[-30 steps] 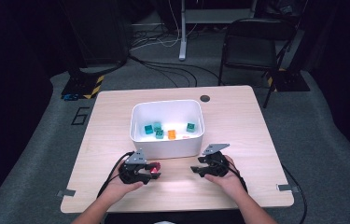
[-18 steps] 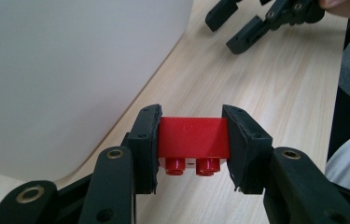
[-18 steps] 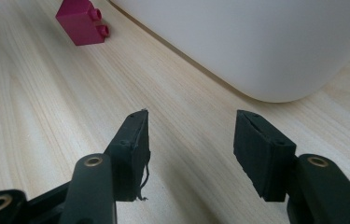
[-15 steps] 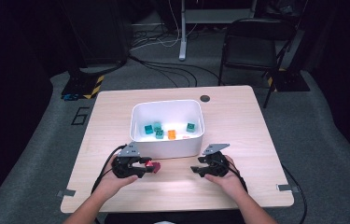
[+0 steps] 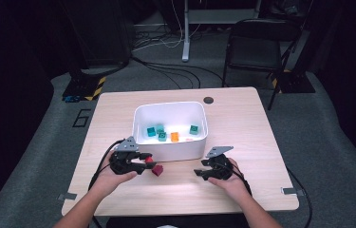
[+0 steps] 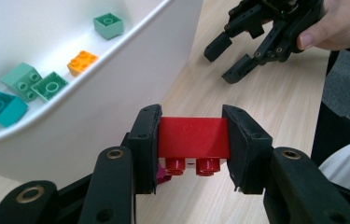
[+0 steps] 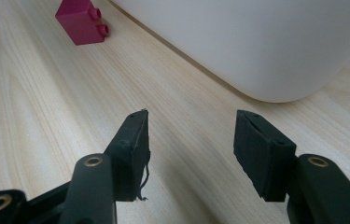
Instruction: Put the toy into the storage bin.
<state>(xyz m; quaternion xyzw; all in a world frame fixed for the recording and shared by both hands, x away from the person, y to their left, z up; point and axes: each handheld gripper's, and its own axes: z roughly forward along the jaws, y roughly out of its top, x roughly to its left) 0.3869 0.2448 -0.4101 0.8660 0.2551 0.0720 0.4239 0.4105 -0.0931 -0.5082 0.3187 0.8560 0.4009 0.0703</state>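
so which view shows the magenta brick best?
Right gripper view: the magenta brick lies unobstructed on the table, studs sideways. High view shows it small; left gripper view shows a sliver behind the held red brick.

In the left gripper view, the fingers (image 6: 147, 140) covered both ends of the red brick (image 6: 193, 138) and hid most of the magenta brick (image 6: 162, 177) below; the picture's edge cut off the white bin (image 6: 116, 93)
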